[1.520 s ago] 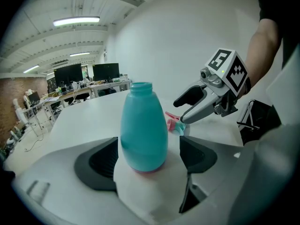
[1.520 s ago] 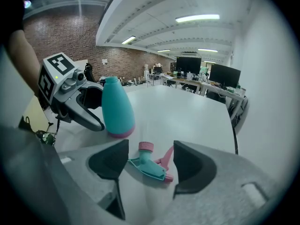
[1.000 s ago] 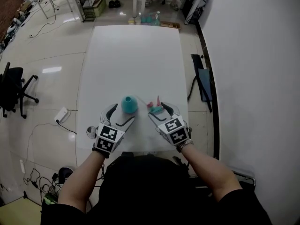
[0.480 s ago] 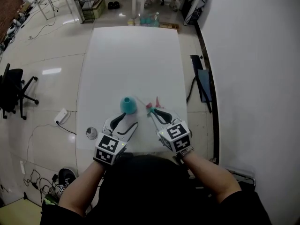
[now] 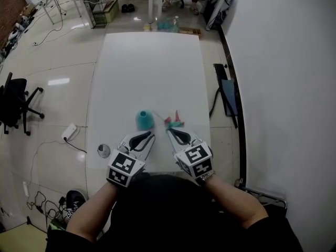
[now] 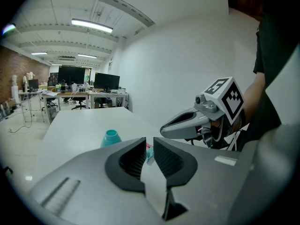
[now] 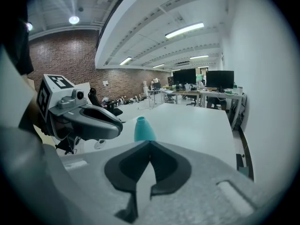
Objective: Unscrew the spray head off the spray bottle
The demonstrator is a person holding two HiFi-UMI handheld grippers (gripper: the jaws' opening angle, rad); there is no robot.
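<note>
A teal bottle [image 5: 145, 119] stands upright on the white table [image 5: 152, 67], its neck bare. The pink and teal spray head [image 5: 174, 122] lies apart on the table, just to its right. My left gripper [image 5: 148, 135] hovers short of the bottle; its jaws have just been closing, a thin gap remains, and nothing is between them. In the left gripper view [image 6: 145, 142] the bottle [image 6: 111, 137] stands beyond the tips. My right gripper [image 5: 169, 132] hangs near the spray head, shut and empty after closing. In the right gripper view its fingertips [image 7: 150, 142] meet below the bottle [image 7: 144, 129].
A small round grey object [image 5: 103, 150] sits near the table's front left corner. An office chair [image 5: 16, 101] stands on the floor at left. Several bottles [image 5: 168, 21] are on the floor past the table's far end. A white wall runs along the right.
Both grippers drew back toward me and rose, away from the bottle and the spray head. Their jaws went from wide open to almost or fully closed, both empty.
</note>
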